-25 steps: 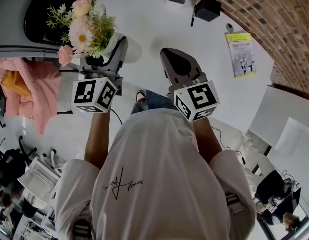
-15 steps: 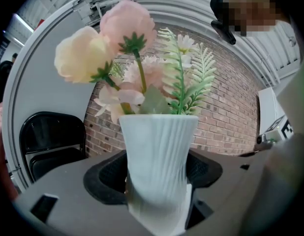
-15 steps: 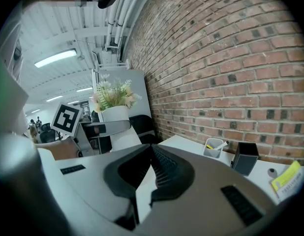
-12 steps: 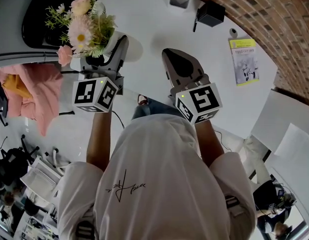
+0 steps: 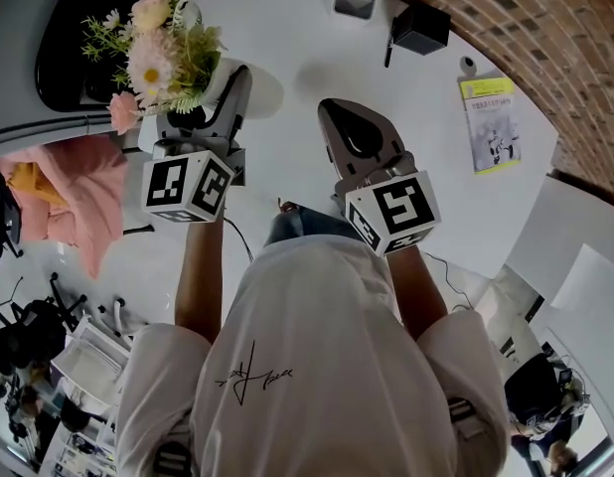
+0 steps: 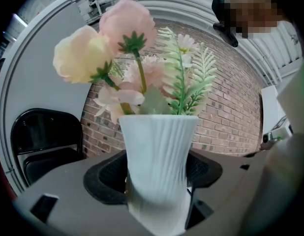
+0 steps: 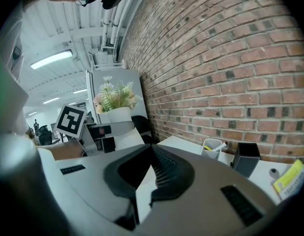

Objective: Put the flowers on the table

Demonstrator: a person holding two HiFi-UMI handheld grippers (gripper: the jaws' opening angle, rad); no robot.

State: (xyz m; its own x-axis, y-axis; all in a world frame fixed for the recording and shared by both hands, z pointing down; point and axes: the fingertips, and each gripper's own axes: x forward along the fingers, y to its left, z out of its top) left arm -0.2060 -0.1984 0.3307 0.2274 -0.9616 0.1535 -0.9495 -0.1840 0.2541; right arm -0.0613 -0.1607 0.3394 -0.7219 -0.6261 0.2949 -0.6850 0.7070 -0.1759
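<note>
The left gripper (image 5: 226, 95) has its fingers (image 6: 104, 177) closed on the upright white vase (image 6: 158, 161) of flowers (image 6: 123, 48), near the left edge of the surface (image 5: 297, 28), apparently not yet set down; the right gripper (image 5: 355, 137) is beside it, fingers together and empty.

The vase (image 6: 158, 141) is matt white with fine vertical ribs. The flowers (image 6: 120, 48) have soft, cloth-like petals and plastic-looking green fronds. The left gripper (image 6: 157, 163) and right gripper (image 7: 152, 151) have smooth matt grey plastic shells and black ridged pads (image 7: 167, 167). The table (image 5: 287, 28) is smooth white with a faint sheen, the far brick wall (image 7: 216, 58) is rough, and the pink cloth (image 5: 83, 192) on the left is soft and creased.
</note>
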